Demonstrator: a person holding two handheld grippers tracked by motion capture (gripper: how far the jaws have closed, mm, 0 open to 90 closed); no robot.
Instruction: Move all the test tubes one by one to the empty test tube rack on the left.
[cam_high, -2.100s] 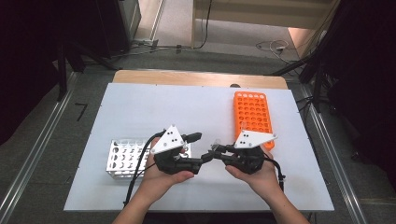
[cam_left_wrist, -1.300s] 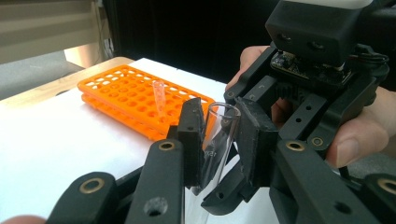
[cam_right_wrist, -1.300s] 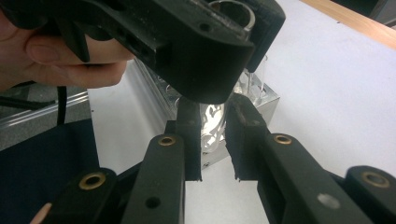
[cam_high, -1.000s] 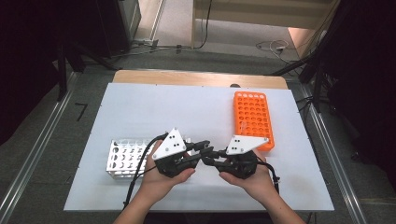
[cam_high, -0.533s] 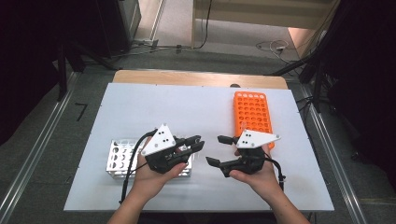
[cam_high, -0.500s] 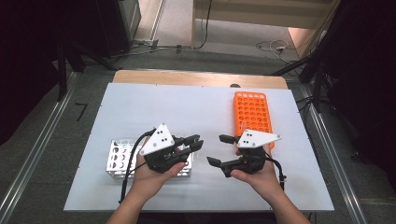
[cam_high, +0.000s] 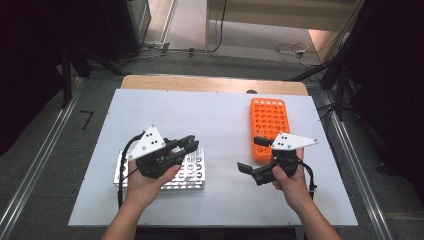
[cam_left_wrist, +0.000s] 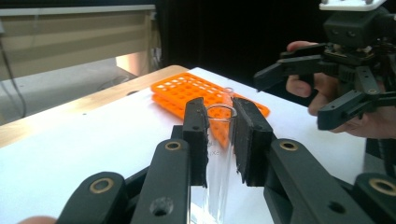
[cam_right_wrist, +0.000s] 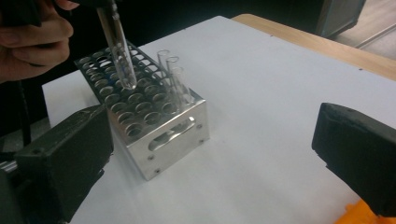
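My left gripper (cam_high: 192, 144) is shut on a clear empty test tube (cam_left_wrist: 218, 154), held near its rim and about upright. In the right gripper view the tube (cam_right_wrist: 119, 51) hangs with its round bottom just above the holes of the silver metal rack (cam_right_wrist: 154, 135). Three tubes (cam_right_wrist: 173, 74) stand at that rack's near corner. My right gripper (cam_high: 251, 155) has just been opening; its jaws stand wide with nothing between them, beside the near end of the orange rack (cam_high: 270, 120).
A white board (cam_high: 210, 115) covers the table, with a wooden strip (cam_high: 210, 84) along the far edge. The silver rack (cam_high: 192, 172) lies at the front left and the orange rack at the right. Bare board lies between them.
The two grippers were touching at the middle. They have drawn apart: the left went left over the silver rack with the tube, and the right opened and moved right.
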